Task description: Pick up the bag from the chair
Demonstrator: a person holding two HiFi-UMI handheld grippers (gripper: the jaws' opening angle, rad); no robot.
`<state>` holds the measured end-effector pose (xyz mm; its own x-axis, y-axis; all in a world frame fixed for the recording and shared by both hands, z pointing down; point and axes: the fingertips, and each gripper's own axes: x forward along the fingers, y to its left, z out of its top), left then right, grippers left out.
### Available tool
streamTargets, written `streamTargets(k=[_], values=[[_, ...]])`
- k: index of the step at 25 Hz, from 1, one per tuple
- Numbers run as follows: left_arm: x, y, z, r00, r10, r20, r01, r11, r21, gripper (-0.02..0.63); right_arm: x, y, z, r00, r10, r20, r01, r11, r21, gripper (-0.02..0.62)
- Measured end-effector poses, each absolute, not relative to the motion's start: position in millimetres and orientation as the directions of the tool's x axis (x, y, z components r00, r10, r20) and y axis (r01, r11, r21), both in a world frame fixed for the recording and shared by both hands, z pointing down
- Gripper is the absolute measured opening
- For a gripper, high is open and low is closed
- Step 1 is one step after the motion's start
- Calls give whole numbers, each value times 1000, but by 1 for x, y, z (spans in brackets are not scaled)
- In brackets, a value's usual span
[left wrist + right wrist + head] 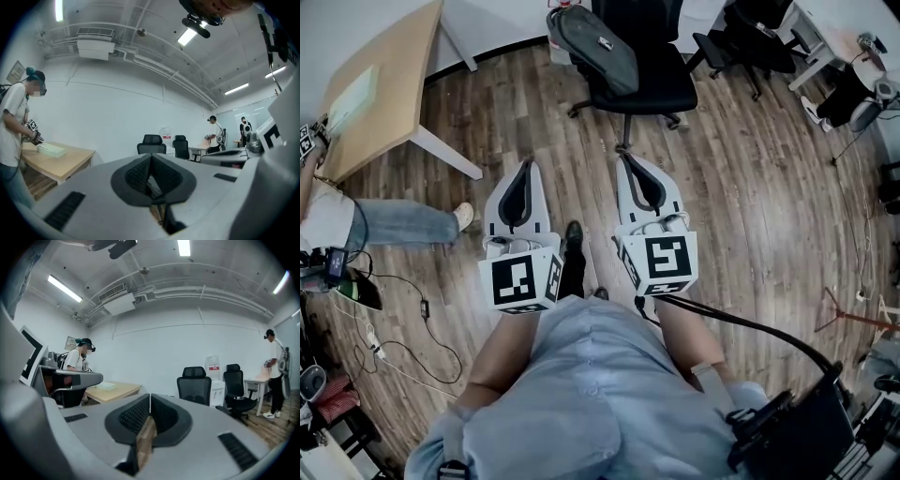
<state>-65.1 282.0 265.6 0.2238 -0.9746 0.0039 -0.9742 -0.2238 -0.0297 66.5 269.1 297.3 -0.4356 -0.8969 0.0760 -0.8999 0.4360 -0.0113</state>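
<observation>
The wooden floor [750,187] carries an office chair [661,89] and table [384,84].

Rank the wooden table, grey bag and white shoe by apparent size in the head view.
1. wooden table, largest
2. grey bag, lying on the chair
3. white shoe, clearly smallest

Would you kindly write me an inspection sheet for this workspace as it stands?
Surface: wood floor.
Job's things: grey bag lies on the chair, untouched.
Clutter: gear at the left edge.
Grippers: left tongs and right tongs shut, empty, short of the chair.
Cables: cord loops on the floor; a cable trails from the right tongs.
Surroundings: table, a person, second chair.
</observation>
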Motion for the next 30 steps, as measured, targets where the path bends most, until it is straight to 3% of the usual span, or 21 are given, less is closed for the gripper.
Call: streamTargets(k=[14,21,30], values=[[-111,106,247,262,-965,-18,-964,-261,-41,2,20,92,278,-398,-916,40,-917,399,2,5],[-125,69,240,264,-963,-45,-964,-263,-40,2,9,57,267,-389,-921,15,-921,390,24,5],[-124,32,260,263,-965,11,-964,-264,-32,2,13,19,286,-383,-922,59,-924,383,3,5]])
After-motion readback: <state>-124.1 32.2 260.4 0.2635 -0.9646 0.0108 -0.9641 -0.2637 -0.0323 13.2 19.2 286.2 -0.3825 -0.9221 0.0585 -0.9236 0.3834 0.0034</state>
